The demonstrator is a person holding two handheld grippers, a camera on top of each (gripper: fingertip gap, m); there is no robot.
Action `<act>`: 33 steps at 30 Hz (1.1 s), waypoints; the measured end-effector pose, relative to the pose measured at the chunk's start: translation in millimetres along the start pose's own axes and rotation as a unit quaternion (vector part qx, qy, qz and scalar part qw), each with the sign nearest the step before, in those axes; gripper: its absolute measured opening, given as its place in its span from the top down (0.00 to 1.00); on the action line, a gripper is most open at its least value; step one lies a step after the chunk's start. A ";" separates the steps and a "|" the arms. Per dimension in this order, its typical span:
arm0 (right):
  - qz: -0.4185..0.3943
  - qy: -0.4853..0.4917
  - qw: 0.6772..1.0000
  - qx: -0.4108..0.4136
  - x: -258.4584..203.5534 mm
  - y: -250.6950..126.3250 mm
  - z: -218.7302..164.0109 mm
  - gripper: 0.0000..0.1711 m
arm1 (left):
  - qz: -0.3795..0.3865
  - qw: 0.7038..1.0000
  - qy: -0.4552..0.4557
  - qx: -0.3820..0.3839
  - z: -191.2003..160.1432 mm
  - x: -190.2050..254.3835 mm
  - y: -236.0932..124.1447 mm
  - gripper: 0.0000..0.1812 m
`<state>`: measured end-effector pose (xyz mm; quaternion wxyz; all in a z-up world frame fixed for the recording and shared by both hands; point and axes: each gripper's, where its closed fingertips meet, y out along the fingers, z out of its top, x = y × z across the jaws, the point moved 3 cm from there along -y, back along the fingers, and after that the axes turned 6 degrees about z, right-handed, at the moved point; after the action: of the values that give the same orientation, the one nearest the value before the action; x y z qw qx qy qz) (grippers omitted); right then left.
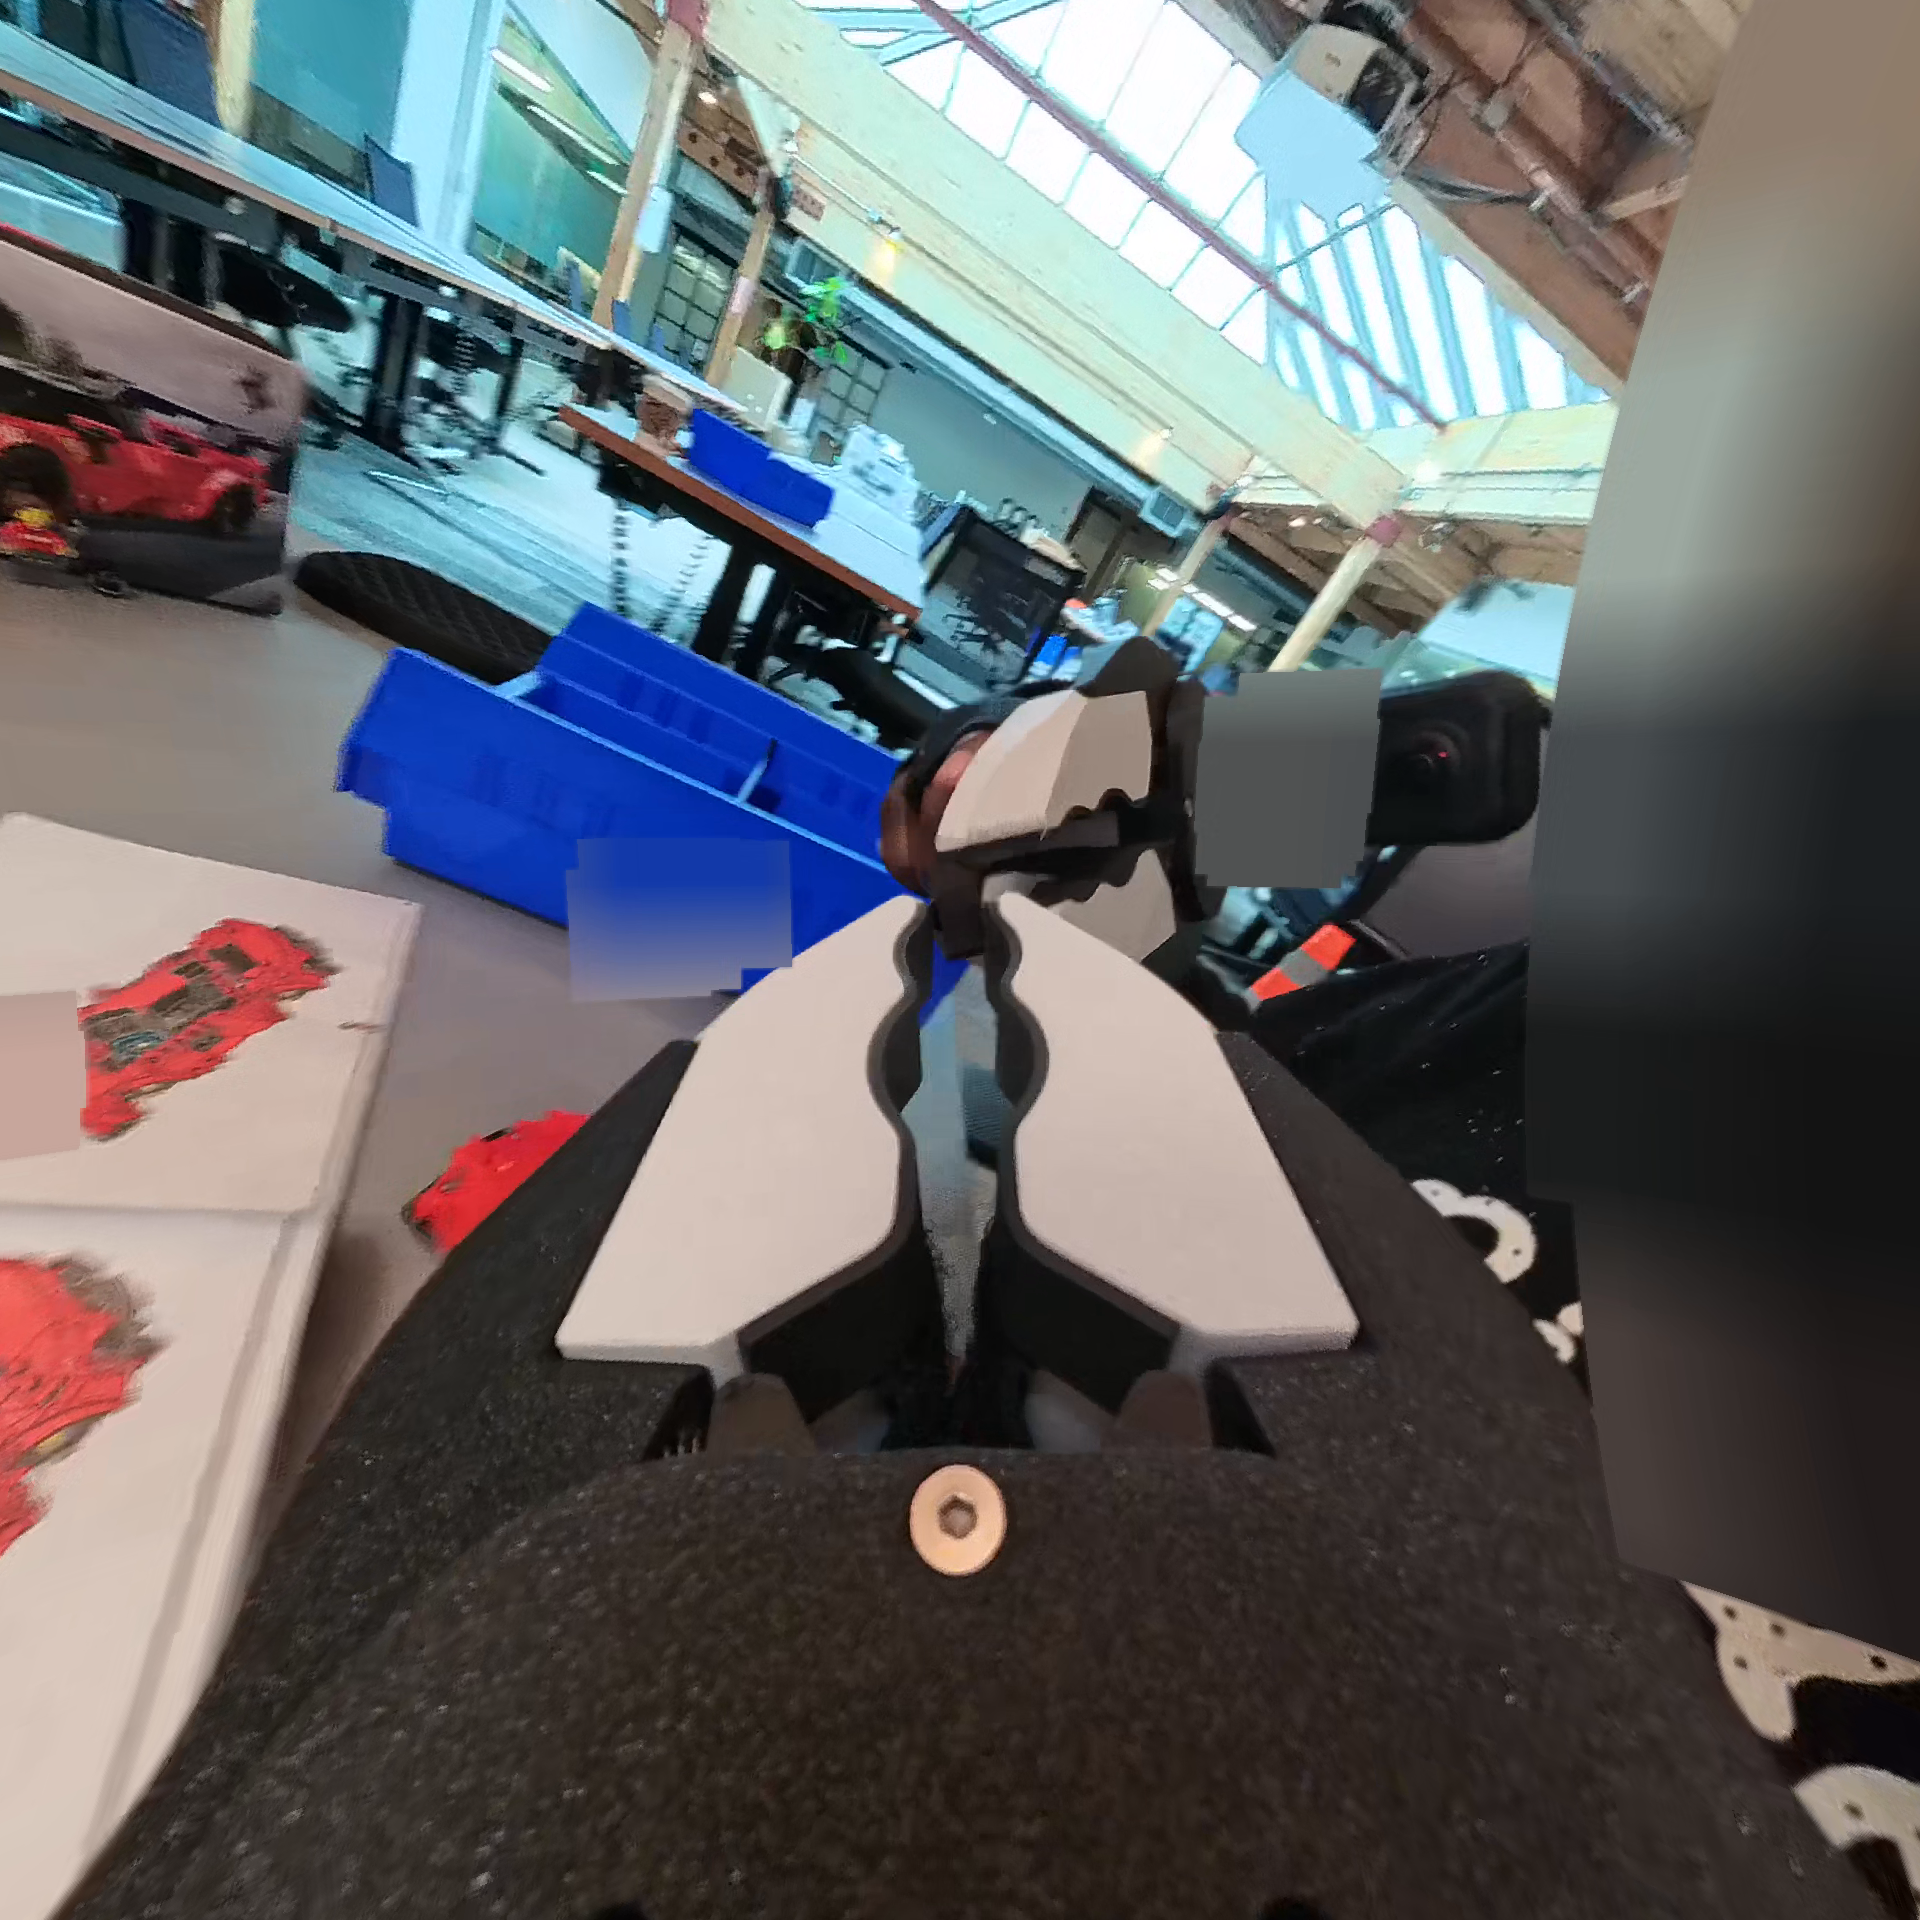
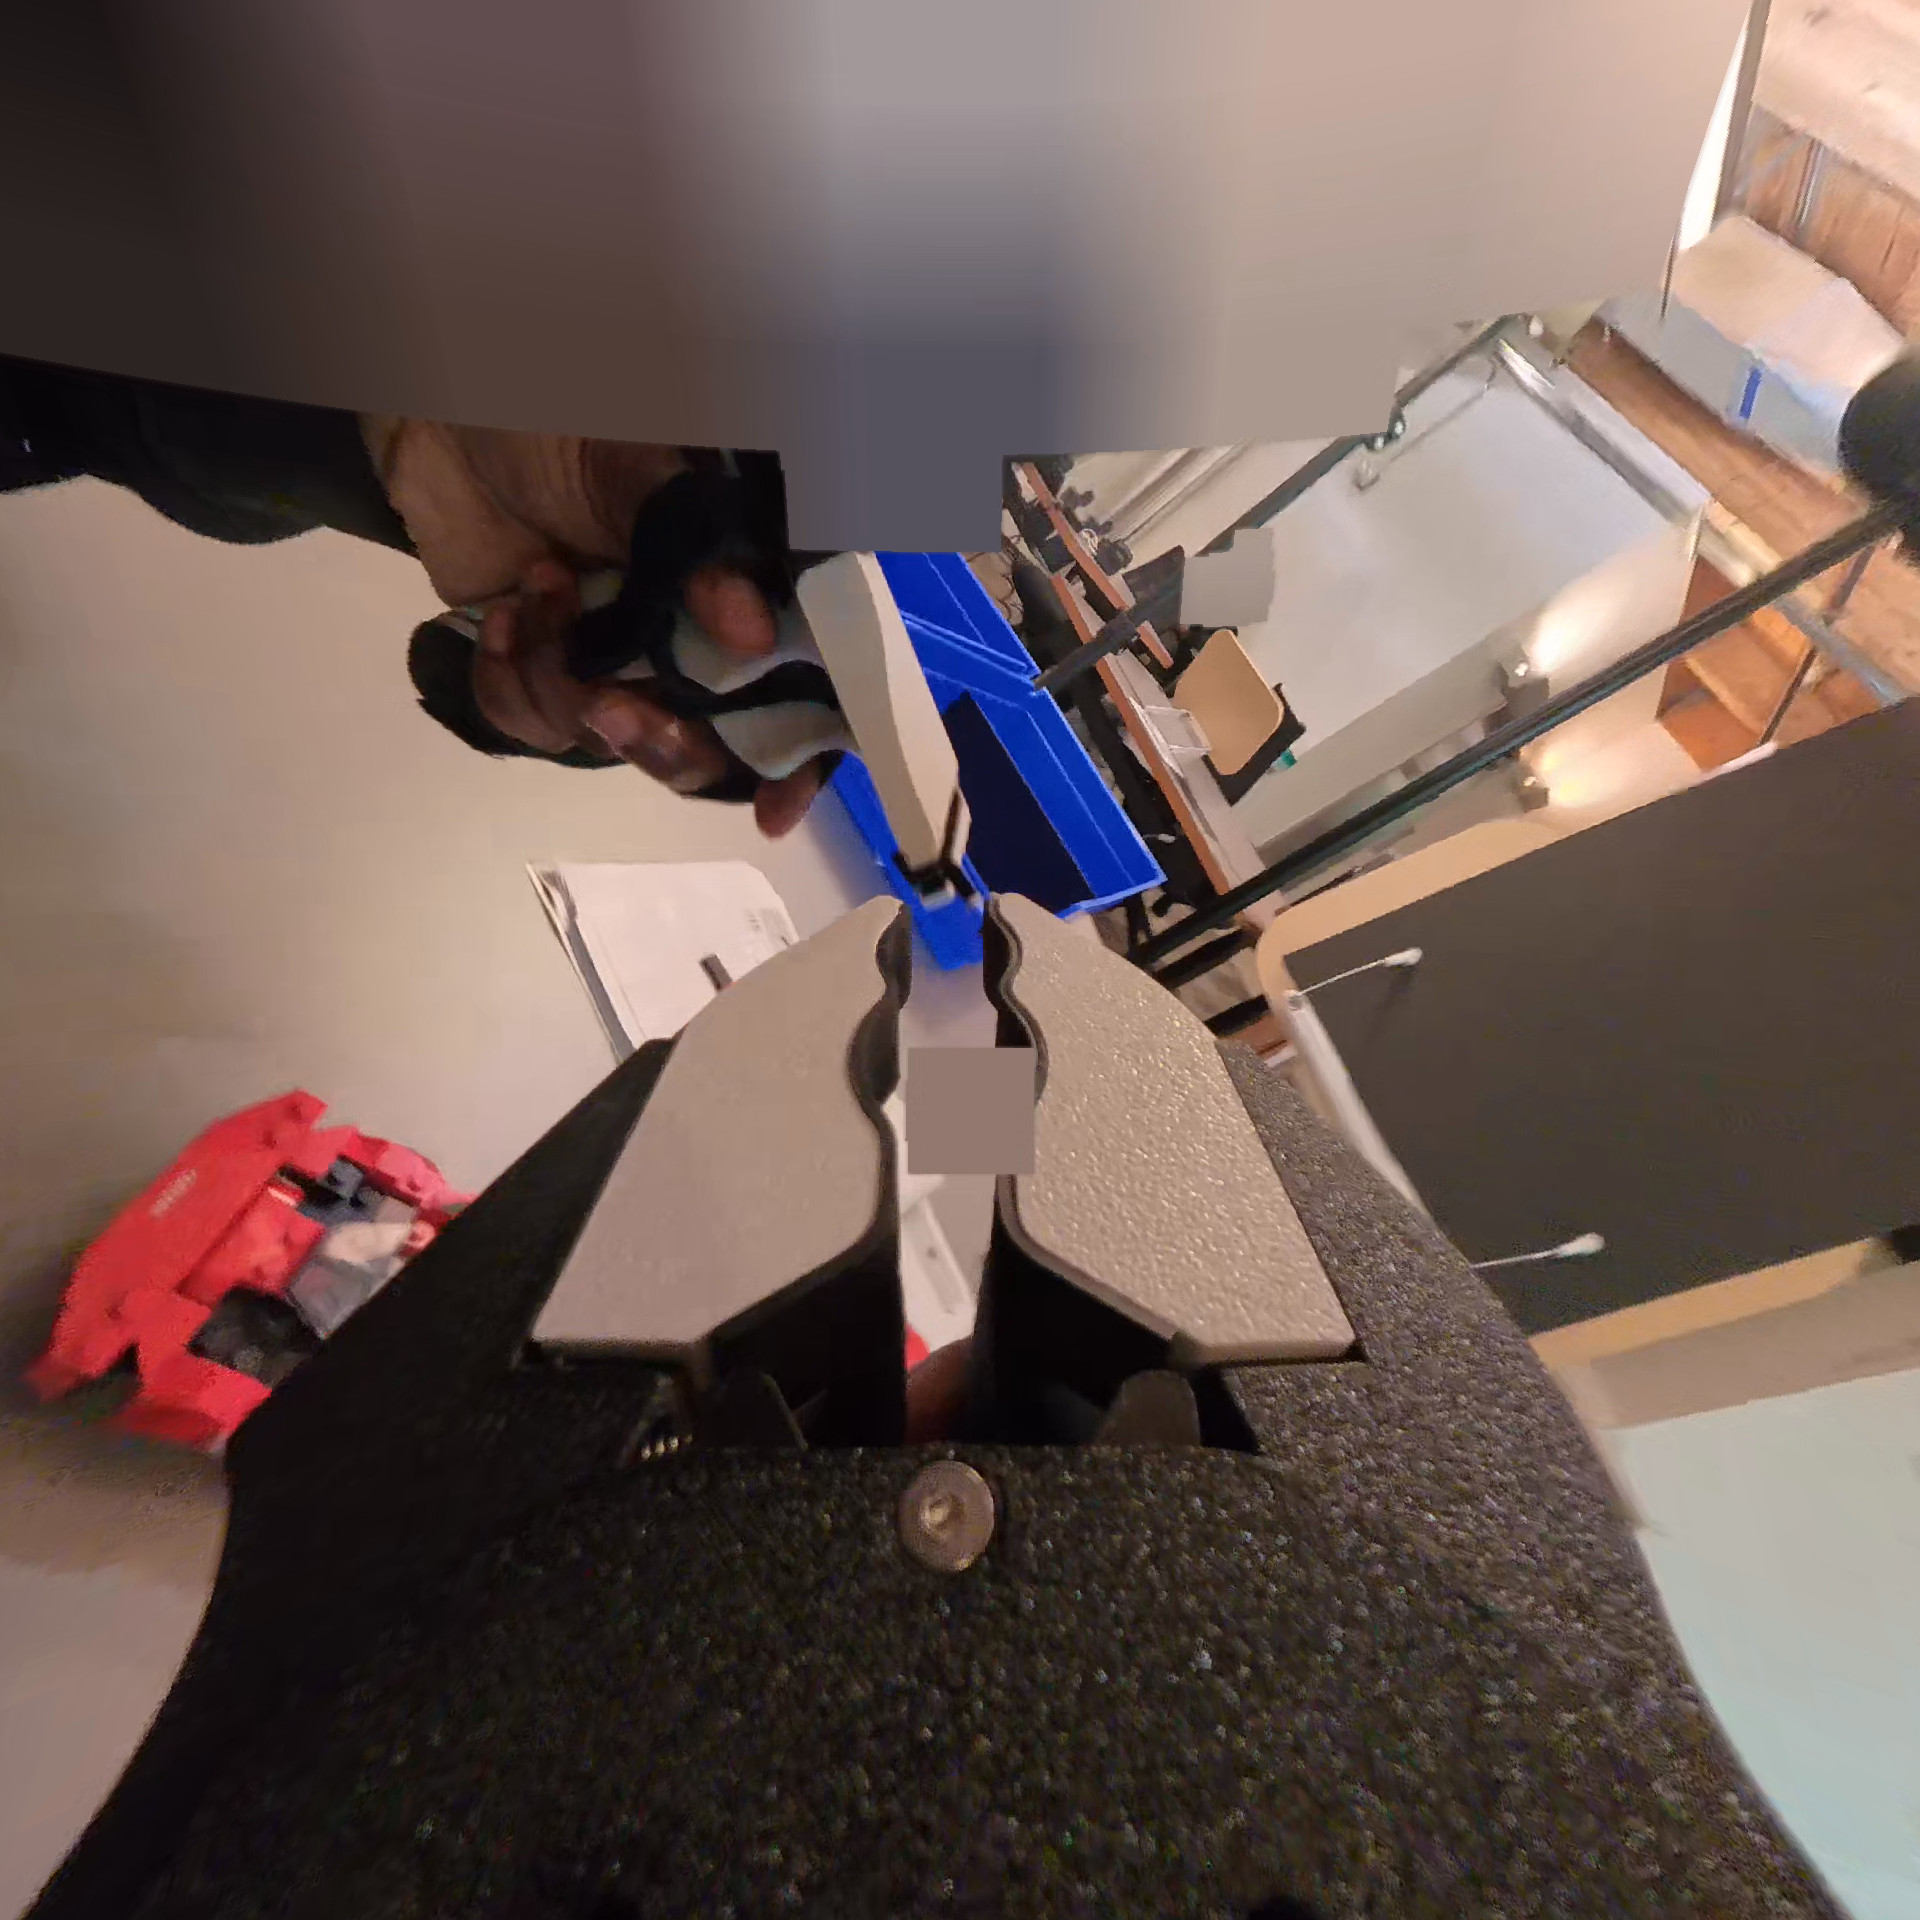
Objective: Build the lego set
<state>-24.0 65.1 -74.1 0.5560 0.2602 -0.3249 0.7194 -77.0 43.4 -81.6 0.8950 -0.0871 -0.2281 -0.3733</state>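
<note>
My left gripper is shut on a small black and light grey lego piece, held in the air above the grey table. In the right wrist view a hand holds this left gripper, tips pointing down. My right gripper is narrowly open with nothing between its tips, and sits just under the piece. It also shows in the left wrist view, tip to tip with the left gripper. The part-built red lego car lies on the table at lower left and also shows in the left wrist view.
An open instruction booklet with red car pictures lies at the left. The lego box stands at the back left. A blue parts bin sits behind the grippers. A black cabinet stands at the right. Left tips and right tips are each some 15 centimetres from the part-built red lego car.
</note>
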 end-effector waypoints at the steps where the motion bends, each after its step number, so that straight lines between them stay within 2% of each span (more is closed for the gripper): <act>1: 0.002 0.033 0.999 0.004 -0.1 2.6 -6.5 0.90 | 0.032 0.999 0.015 0.000 2.8 -9.8 -12.7 0.95; 3: 0.006 0.130 0.991 0.007 -2.5 5.1 -29.8 0.88 | 0.137 0.989 0.050 0.001 10.4 -41.2 -52.3 0.95; 6: 0.010 0.266 0.964 -0.009 -14.6 0.3 -81.4 0.89 | 0.292 0.955 0.056 -0.015 11.8 -92.0 -124.5 0.95; 9: -0.013 0.314 0.948 -0.056 -19.2 -17.2 -126.6 0.90 | 0.346 0.936 0.039 -0.049 -4.6 -114.6 -160.5 0.95; 14: -0.029 0.312 0.939 -0.140 -19.3 -45.9 -165.9 0.90 | 0.370 0.919 0.044 -0.127 -41.7 -133.2 -157.6 0.95; 18: -0.050 0.352 0.925 -0.136 -12.9 -59.3 -180.1 0.91 | 0.357 0.918 0.049 -0.163 -58.9 -145.1 -138.8 0.95; 22: -0.030 0.356 0.923 -0.142 -24.0 -43.6 -185.9 0.92 | 0.357 0.909 0.061 -0.205 -67.6 -159.6 -121.9 0.95; 28: 0.064 0.339 0.928 -0.140 -44.6 -7.7 -175.8 0.90 | 0.352 0.896 0.077 -0.261 -83.1 -172.3 -110.1 0.95; 30: 0.089 0.344 0.924 -0.140 -45.9 -2.9 -173.9 0.86 | 0.353 0.893 0.073 -0.271 -86.4 -174.4 -110.2 0.95; 33: 0.110 0.366 0.916 -0.122 -42.0 -1.8 -171.4 0.85 | 0.345 0.895 0.064 -0.277 -89.3 -174.7 -108.2 0.94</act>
<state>-14.2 168.7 -216.7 0.5808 -0.1283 -0.2108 0.7758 -230.8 47.7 -244.5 0.9200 -0.3801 -0.0131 -0.0944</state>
